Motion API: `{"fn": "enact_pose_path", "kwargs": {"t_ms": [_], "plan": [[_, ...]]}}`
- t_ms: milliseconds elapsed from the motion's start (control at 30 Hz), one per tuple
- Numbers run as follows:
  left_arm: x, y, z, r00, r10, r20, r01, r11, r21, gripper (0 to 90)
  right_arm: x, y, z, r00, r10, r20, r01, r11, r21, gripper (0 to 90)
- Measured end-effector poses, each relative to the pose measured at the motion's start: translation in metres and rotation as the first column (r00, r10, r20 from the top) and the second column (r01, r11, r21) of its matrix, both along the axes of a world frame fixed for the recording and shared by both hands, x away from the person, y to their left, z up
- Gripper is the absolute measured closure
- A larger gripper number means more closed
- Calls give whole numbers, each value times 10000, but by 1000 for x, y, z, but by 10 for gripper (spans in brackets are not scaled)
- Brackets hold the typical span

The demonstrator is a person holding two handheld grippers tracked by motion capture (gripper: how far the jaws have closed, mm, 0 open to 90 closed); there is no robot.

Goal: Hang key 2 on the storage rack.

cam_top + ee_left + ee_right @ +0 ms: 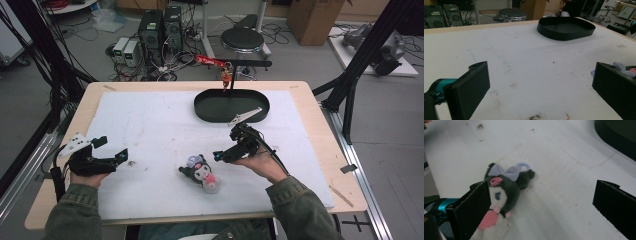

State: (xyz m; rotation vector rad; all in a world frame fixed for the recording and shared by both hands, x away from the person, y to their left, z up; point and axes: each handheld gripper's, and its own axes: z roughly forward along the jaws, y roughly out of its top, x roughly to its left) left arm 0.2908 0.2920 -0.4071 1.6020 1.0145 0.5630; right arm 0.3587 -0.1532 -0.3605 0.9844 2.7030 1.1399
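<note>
My right tool (pixel 223 153) is wide open, nothing in it yet, and sits just beside the plush toy (pixel 201 172). In the right gripper view the toy (pixel 501 192) lies on its side right against the near jaw, with most of the gap between the jaws bare. So I'd call this the approach step, grab not made yet. Next move as I see it: shift the tool over so the toy sits in the middle of the gap, come down a bit, then squeeze on the head or body, not the little purple loop (pixel 523 165).

Left tool (pixel 111 148) is also fully open and holding nothing, parked over the white mat (pixel 145 125) at the near left, well apart from the toy.

Room-wise it's pretty easy. Lots of bare mat around the toy, and the black tray (pixel 231 105) is further back with a clear run toward it. Only thing I'd watch is the stand post (pixel 231 85) rising from the tray and the bench (pixel 310 100) edge near my sleeves.
</note>
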Motion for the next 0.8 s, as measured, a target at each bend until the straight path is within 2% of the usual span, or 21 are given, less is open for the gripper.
{"fn": "enact_pose_path", "kwargs": {"t_ms": [233,300,533,633,700,800], "plan": [[0,0,0,10000,1,-20,-1,10000,11,17,-3,15,0,9988,454,-163,-456,9988,-149,6],[0,0,0,10000,-20,-14,20,10000,16,17,-4,23,-2,9978,620,-249,-629,9973,-374,5],[-1,0,0,10000,-32,-3,32,10000,5,17,-6,44,-6,9934,1058,-441,-1086,9919,-654,5],[-1,0,0,10000,-52,0,52,10000,24,17,-7,48,-8,9921,1154,-483,-1186,9904,-711,6],[-1,1,1,10000,-48,9,48,10000,23,17,-9,54,-9,9901,1207,-719,-1265,9885,-823,6],[-1,0,1,9999,-114,16,115,9999,-25,17,-11,58,-11,9886,1248,-840,-1324,9869,-927,5]]}}
